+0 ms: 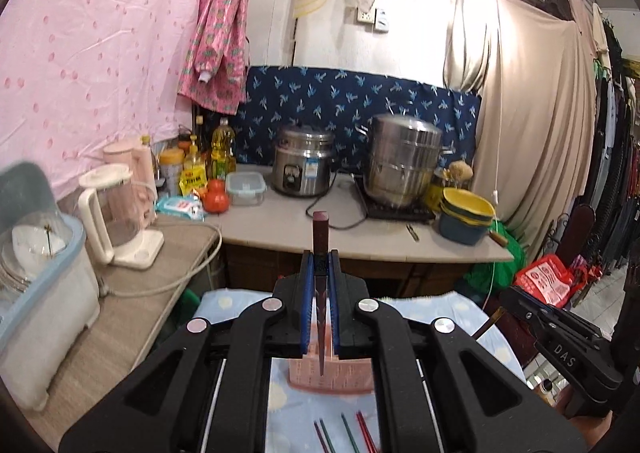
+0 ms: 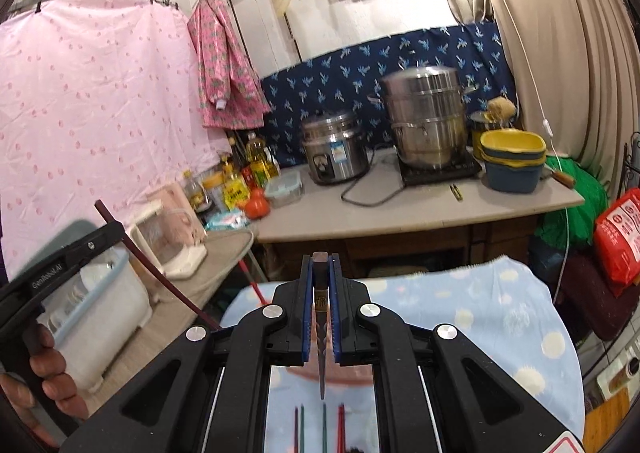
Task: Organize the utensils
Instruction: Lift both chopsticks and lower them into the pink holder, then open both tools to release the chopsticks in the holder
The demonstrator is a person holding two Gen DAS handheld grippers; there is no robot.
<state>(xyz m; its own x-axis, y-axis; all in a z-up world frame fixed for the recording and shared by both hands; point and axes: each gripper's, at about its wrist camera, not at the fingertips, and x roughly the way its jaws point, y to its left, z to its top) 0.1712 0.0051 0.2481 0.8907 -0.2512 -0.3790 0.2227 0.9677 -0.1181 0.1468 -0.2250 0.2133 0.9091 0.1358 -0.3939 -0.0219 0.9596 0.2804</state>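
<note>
My left gripper (image 1: 320, 259) is shut on a dark red chopstick (image 1: 320, 237), held upright with its thin tip hanging over a pink slotted utensil basket (image 1: 316, 371) on the blue dotted tablecloth (image 1: 460, 309). My right gripper (image 2: 320, 263) is shut on a second dark chopstick (image 2: 320, 317), tip down above the same cloth (image 2: 480, 317). Several red and green chopsticks (image 1: 348, 433) lie on the cloth below; they also show in the right wrist view (image 2: 324, 425). The left gripper (image 2: 60, 265) with its chopstick (image 2: 160, 273) shows in the right wrist view.
A counter (image 1: 280, 221) behind holds a rice cooker (image 1: 304, 161), steamer pot (image 1: 404, 161), stacked bowls (image 1: 466, 217), oil bottles (image 1: 222, 149) and a kettle (image 1: 116, 213). A dish box (image 1: 44, 273) stands at the left. The right gripper (image 1: 560, 337) shows at the right.
</note>
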